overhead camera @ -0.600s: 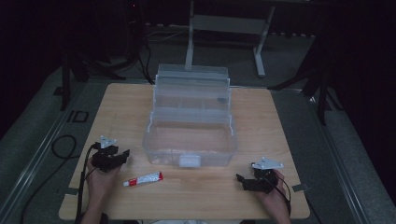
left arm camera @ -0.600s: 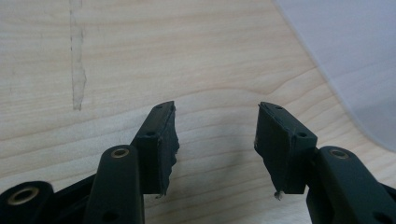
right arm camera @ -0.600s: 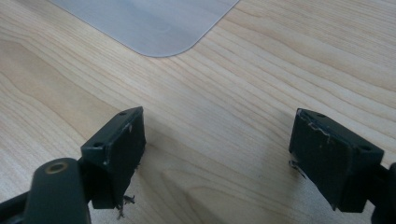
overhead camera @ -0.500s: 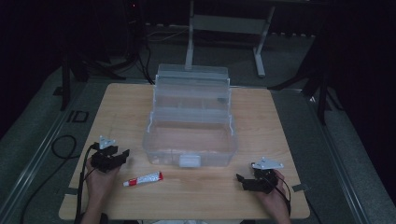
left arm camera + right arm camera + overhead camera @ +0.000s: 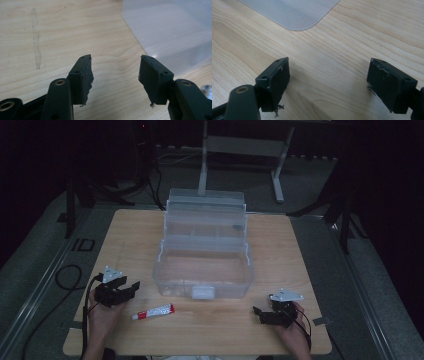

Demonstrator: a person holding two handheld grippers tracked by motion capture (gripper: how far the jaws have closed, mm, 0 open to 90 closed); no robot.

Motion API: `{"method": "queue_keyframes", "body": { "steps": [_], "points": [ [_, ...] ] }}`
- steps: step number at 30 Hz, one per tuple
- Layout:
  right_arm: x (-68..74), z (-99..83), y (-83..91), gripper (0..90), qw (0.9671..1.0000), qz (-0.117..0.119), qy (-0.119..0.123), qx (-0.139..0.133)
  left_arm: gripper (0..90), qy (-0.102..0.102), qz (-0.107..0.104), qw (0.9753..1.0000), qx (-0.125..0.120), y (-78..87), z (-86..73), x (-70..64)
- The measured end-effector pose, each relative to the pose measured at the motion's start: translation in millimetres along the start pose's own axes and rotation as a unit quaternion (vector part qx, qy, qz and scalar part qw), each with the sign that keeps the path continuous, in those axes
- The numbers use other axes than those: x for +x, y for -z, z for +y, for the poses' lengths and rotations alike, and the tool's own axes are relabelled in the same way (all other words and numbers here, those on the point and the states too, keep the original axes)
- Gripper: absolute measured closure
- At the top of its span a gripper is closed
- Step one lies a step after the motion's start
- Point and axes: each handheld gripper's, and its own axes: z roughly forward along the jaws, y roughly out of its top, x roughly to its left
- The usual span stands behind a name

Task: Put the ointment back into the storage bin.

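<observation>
Left gripper view: my left gripper, jaws spread wide, nothing between them, bare wooden table beneath, corner of the clear plastic box ahead to the right. Right gripper: jaws likewise wide apart and empty over the wood. High view: both hands low at the near table edge, forearms entering from below. Red-and-white tube: lying flat on the table just beside my left gripper, in front of the box.
</observation>
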Motion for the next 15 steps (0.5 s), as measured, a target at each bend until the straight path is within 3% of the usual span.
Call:
{"method": "queue_keyframes", "body": {
  "steps": [8, 15],
  "points": [
    [0.0, 0.0, 0.0, 18.2, 1.0000, 0.000, 0.000, 0.000, 44.3, -0.023, -0.020, 0.9994, 0.013, 10.0, 3.8, 0.8],
    [0.0, 0.0, 0.0, 18.2, 1.0000, 0.000, 0.000, 0.000, 42.5, -0.055, -0.012, 0.9981, 0.023, 19.7, 10.0, 1.6]
  ]
}}
